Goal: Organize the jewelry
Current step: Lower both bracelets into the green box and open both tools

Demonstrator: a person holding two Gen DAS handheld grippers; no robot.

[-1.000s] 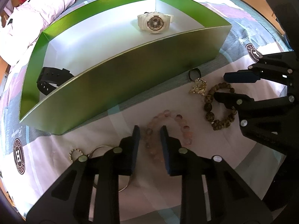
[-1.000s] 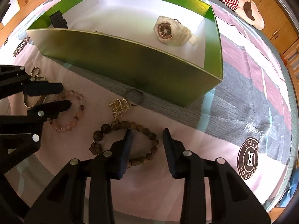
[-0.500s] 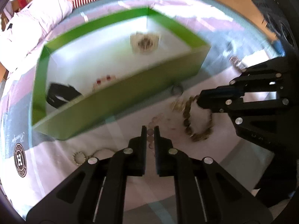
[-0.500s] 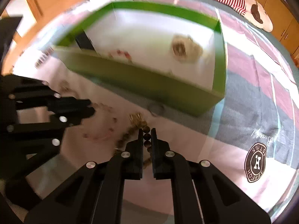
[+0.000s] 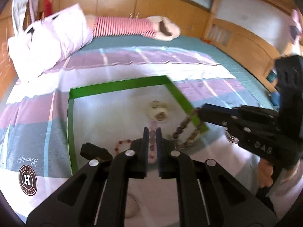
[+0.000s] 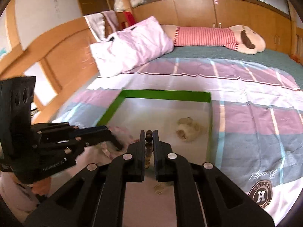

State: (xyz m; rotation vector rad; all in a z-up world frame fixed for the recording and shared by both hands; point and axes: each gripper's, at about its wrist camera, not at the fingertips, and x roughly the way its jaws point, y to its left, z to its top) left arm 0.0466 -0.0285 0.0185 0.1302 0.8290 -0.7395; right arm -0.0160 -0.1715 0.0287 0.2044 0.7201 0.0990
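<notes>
My left gripper (image 5: 152,132) is shut on a pink bead bracelet (image 5: 153,138) that hangs over the green box (image 5: 121,85). My right gripper (image 6: 148,134) is shut on a brown bead bracelet (image 6: 148,149); in the left wrist view this brown bracelet (image 5: 186,132) dangles in a loop from the right gripper (image 5: 199,111) over the box's near right corner. Inside the box lie a white watch (image 5: 159,111), a black watch (image 5: 94,151) and a red bead bracelet (image 5: 121,144). In the right wrist view the left gripper (image 6: 113,136) is at the left.
The box sits on a striped bedsheet (image 6: 246,117). A pale pillow (image 6: 132,45) and a red-striped plush toy (image 6: 208,36) lie at the head of the bed, with wooden cabinets behind. A small gold charm (image 6: 159,189) lies on the sheet. A hand (image 5: 265,174) holds the right gripper.
Both grippers shut on their bracelets and rose off the sheet with them. Both views tilted up, so the box looks smaller and the head of the bed shows.
</notes>
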